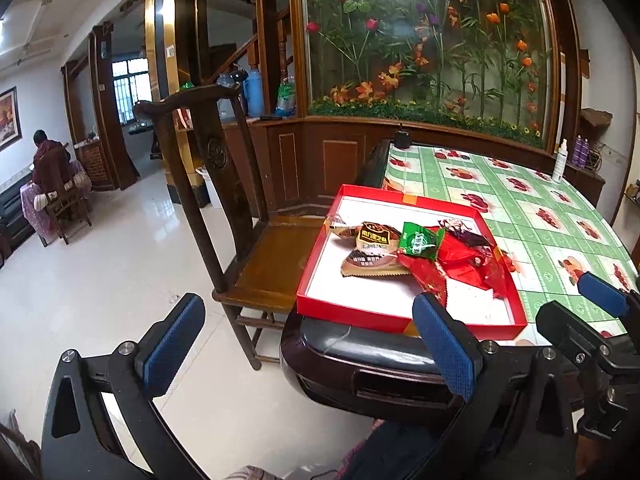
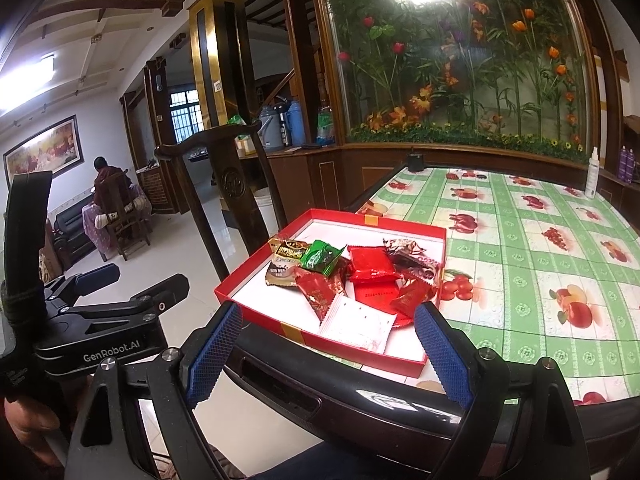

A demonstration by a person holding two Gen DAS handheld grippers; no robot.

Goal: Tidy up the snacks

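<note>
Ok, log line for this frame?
left gripper open, empty | right gripper open, empty | snack packets piled in red box | none grasped

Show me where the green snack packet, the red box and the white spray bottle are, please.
green snack packet [image 2: 321, 258], right wrist view, middle of the wrapper
red box [image 2: 344, 346], right wrist view, near wall
white spray bottle [image 2: 592, 174], right wrist view, body

We see a table [image 2: 540, 280] with a green checked fruit-print cloth and a dark glossy rim. On it sit a red box [image 2: 256, 280] at the near corner, a white spray bottle [image 2: 592, 174] and a small dark object [image 2: 416, 161] at the far edge.
</note>
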